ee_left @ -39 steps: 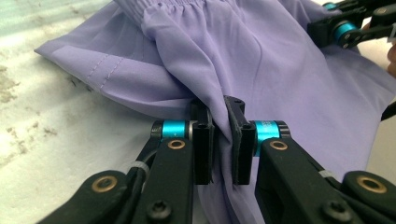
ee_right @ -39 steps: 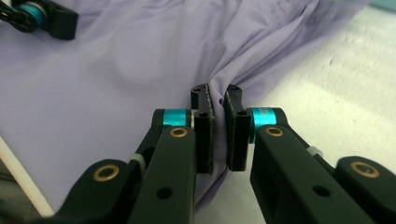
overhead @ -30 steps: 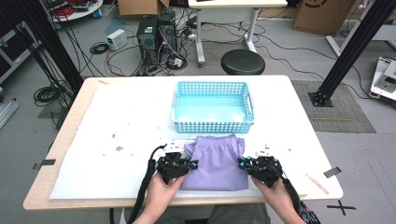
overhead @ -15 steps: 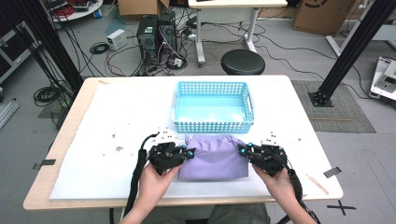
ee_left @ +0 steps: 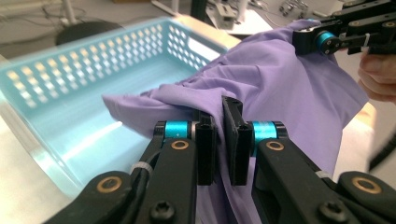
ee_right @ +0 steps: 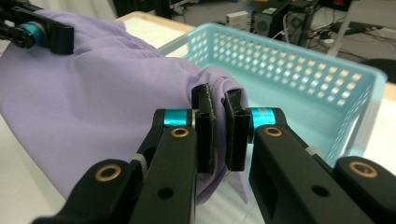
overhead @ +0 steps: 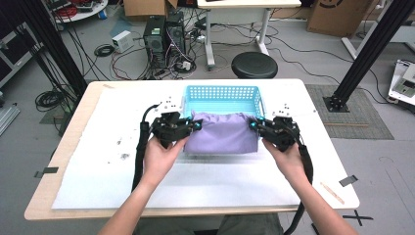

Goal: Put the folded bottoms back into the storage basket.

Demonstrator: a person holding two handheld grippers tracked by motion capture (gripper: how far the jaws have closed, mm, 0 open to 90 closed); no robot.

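Over a white-covered table point(overhead: 88, 176), your left gripper point(overhead: 194, 126) and right gripper point(overhead: 254, 126), each clamped on the folded purple garment point(overhead: 222, 137), carried it toward the blue basket point(overhead: 222, 93); lowering inside and letting go likely followed.

The purple garment point(ee_left: 280, 88) was soft matt cloth, gathered into fine puckers along 1 edge. The basket point(overhead: 222, 94) looked like light blue plastic, perforated, with a smooth, faintly glossy floor. The left gripper point(ee_left: 218, 140) and the right gripper point(ee_right: 218, 133) had matt black jaws with rough-edged pads, glossy blue metal collars and brass-coloured rivets. The table point(overhead: 73, 147) showed a pale wood-look edge under a matt white sheet.
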